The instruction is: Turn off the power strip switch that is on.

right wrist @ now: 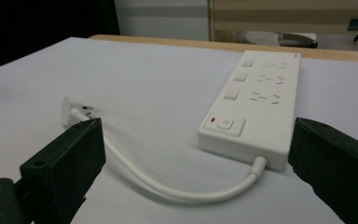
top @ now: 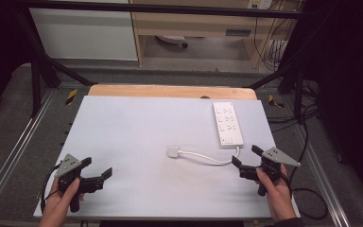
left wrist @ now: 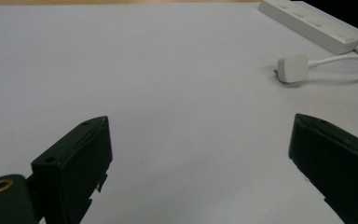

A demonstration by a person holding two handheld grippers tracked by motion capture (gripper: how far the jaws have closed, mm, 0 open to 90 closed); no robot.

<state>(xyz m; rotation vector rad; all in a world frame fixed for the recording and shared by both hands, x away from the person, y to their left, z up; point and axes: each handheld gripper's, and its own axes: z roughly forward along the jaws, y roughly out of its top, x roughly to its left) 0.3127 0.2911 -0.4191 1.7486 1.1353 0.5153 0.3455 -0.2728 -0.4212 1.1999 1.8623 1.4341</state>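
High view: a white power strip [top: 228,124] lies lengthwise in the right half of the frame on a pale table [top: 137,137], its short end pointing toward the lower edge. From that end a white cord [top: 208,157] curves left across the surface and ends in a white plug [top: 172,152] near the centre of the frame, lying loose on the table and well apart from the strip's sockets.

The right gripper [top: 246,159] sits at lower right, held in a hand [top: 275,187], its jaws spread wide and pointing toward the cord's bend just below the strip; they grip nothing. The left gripper [top: 97,171] sits at lower left, held in the other hand [top: 62,196], jaws likewise wide apart and empty, over bare table and well apart from the plug.

Right gripper view: strip at centre right between the two black jaws, with a switch [right wrist: 225,123] at its near end; cord looping across the lower centre.

Left gripper view: plug and strip in the upper right corner.
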